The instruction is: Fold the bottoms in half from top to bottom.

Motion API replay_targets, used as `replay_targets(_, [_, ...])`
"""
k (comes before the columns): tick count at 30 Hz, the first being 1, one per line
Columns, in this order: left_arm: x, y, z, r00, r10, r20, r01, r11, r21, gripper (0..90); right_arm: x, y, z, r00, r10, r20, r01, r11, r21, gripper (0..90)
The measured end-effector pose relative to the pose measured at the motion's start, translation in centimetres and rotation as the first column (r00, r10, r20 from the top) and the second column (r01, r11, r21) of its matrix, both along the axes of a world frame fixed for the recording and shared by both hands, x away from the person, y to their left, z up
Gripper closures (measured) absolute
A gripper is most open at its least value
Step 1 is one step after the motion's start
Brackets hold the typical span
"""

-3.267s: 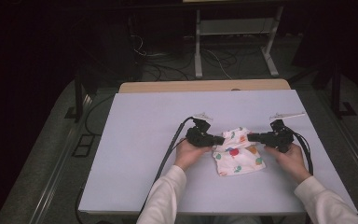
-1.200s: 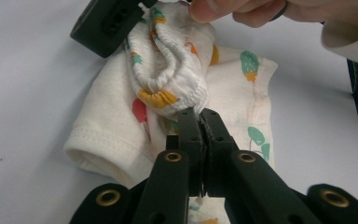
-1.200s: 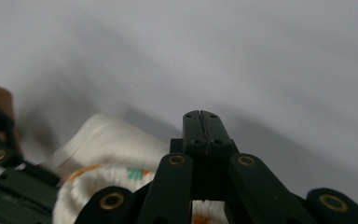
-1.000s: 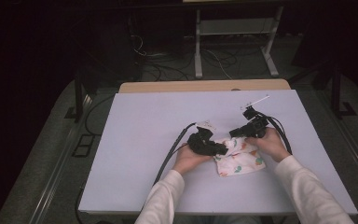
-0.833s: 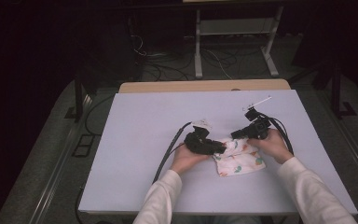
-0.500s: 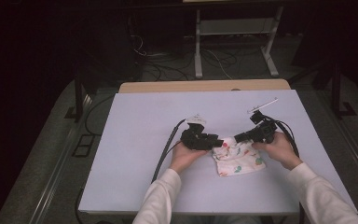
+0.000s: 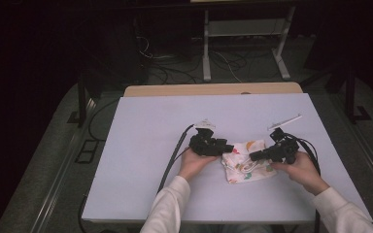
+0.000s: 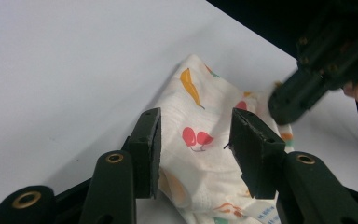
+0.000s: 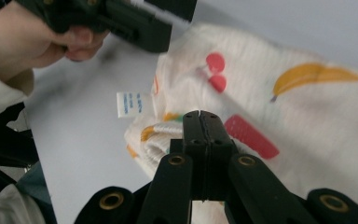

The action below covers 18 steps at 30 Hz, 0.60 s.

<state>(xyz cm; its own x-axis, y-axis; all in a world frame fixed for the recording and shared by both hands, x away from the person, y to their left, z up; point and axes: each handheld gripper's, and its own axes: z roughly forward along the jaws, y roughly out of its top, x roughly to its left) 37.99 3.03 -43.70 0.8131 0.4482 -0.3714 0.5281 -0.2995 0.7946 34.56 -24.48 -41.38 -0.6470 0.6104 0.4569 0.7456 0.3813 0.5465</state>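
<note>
A small white cloth point(image 7: 246, 164) printed with cherries and bananas lies crumpled on the white table point(image 7: 141, 160). My left gripper point(image 7: 229, 147) lies at its left edge. In the left gripper view its jaws point(image 8: 196, 117) have just been opening and stand apart, with the cloth point(image 8: 193, 140) between them and untouched by the pads. My right gripper point(image 7: 251, 156) points in from the right, and its jaws point(image 9: 199, 115) are pressed together just over the cloth point(image 9: 279, 107). I cannot tell if any fabric is pinched. A small label point(image 9: 131, 103) sticks out of the cloth.
A narrow white strip point(image 7: 284, 121) lies on the table beyond the right hand. Black cables point(image 7: 172, 160) trail from both grippers toward the front edge. A wooden tabletop point(image 7: 175, 90) adjoins the far edge, with a metal stand point(image 7: 209, 53) on the floor behind.
The right gripper has come down and to the right, from above the cloth's far side to its right edge. The left gripper's jaws have spread apart over the cloth.
</note>
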Motion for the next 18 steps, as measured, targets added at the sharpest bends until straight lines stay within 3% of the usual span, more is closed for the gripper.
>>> replay_targets(6, [-0.1,-0.3,-0.1,0.9999,0.012,0.008,-0.012,0.9999,-0.004,47.9,-1.2,-0.5,-1.0,0.9994,-0.006,-0.033,0.006,1.000,-0.002,88.3])
replay_targets(13, [0.1,-0.5,-0.1,0.9979,0.065,0.001,-0.065,0.9973,-0.033,36.8,-1.7,-0.5,-2.4,0.9976,0.002,-0.070,-0.004,1.000,-0.022,88.4])
replay_targets(18, [0.2,-0.4,0.0,0.9949,0.100,0.009,-0.100,0.9941,-0.043,32.2,-2.0,-0.3,-2.7,0.9981,0.004,-0.061,-0.005,1.000,-0.028,88.4])
